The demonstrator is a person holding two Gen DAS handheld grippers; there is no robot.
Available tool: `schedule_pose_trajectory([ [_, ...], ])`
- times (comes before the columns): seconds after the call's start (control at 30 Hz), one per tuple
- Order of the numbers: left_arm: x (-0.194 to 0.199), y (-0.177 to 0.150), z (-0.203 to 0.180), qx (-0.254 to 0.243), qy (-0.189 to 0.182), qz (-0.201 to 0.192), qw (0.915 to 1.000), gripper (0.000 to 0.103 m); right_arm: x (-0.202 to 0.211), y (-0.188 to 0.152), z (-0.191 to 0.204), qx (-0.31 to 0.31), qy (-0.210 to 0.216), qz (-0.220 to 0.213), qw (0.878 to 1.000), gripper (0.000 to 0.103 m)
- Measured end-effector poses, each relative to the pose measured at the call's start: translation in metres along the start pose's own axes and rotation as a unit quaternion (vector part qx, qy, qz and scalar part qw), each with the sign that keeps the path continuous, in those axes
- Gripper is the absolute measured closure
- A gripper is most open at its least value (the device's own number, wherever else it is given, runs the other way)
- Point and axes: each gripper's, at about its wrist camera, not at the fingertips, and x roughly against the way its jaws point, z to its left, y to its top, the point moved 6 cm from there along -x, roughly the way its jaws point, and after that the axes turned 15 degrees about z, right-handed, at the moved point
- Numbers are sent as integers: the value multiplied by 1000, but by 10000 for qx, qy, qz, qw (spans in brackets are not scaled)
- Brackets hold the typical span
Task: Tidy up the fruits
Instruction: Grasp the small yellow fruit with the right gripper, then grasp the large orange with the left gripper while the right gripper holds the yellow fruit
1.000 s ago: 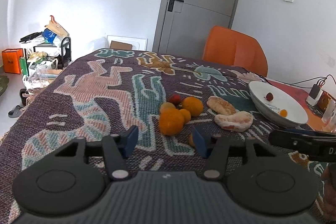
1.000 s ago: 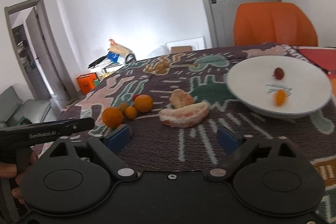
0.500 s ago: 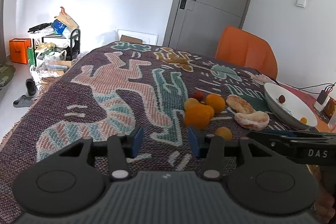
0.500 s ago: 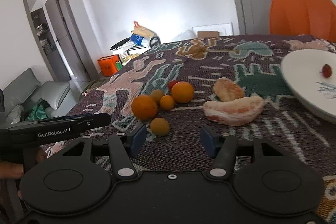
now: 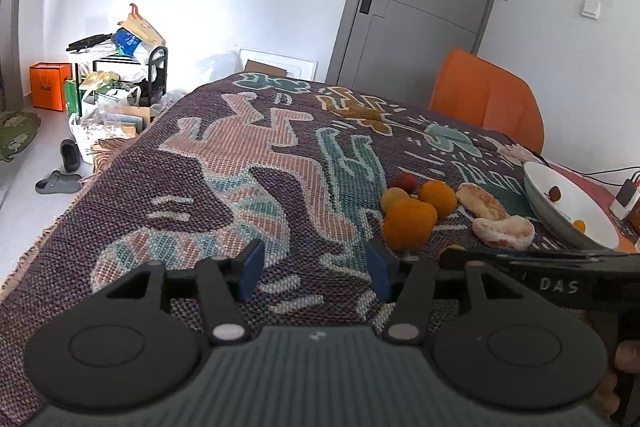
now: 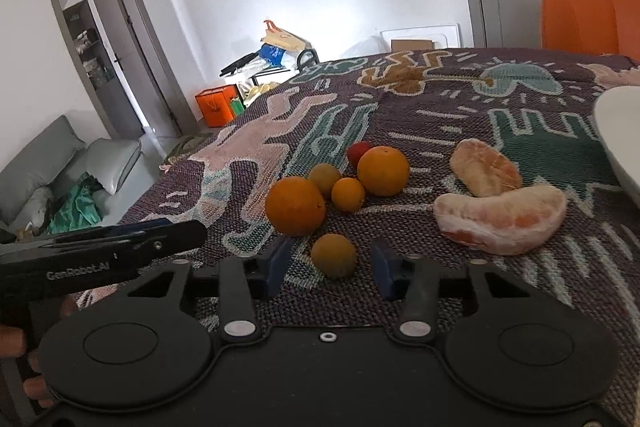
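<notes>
Right gripper (image 6: 330, 267) closing around the small yellow-orange fruit (image 6: 334, 255) – pads not yet touching – next, squeeze and carry to the white bowl (image 6: 618, 139).

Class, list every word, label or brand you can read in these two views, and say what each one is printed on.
"DAS": white letters on the right gripper's black body, seen from the left wrist.
"GenRobot.AI": on the left gripper's black body, seen from the right wrist.
Orange box by the wall: its mark is too small to read.
</notes>
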Motion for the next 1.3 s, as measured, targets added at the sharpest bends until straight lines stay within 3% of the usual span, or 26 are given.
schedule_pose_trajectory([
  [0.07, -1, 1, -1, -7, -13, -2, 10000, 44, -5, 0, -2, -41, 27, 64, 10000, 77],
  [0.3, -6, 8, -15, -164, -31, -54, 9998, 33, 4, -3, -13, -212, 100, -96, 9997, 78],
  [0.97, -39, 20, -59, -360, -75, 54, 9993, 33, 53, -11, -48, -455, -156, -546, 9974, 78],
  [1.07, -45, 20, -63, -374, -47, 130, 9992, 40, 59, -13, -54, -521, -196, -607, 9966, 78],
  [1.13, -48, 20, -66, -393, -21, 170, 9991, 51, 63, -15, -58, -562, -237, -651, 9960, 78],
  [1.2, -51, 20, -68, -384, -51, 236, 9990, 70, 67, -16, -63, -604, -270, -685, 9955, 78],
  [1.3, -50, 20, -72, -373, -64, 232, 9990, 71, 72, -20, -70, -679, -328, -731, 9945, 78],
])
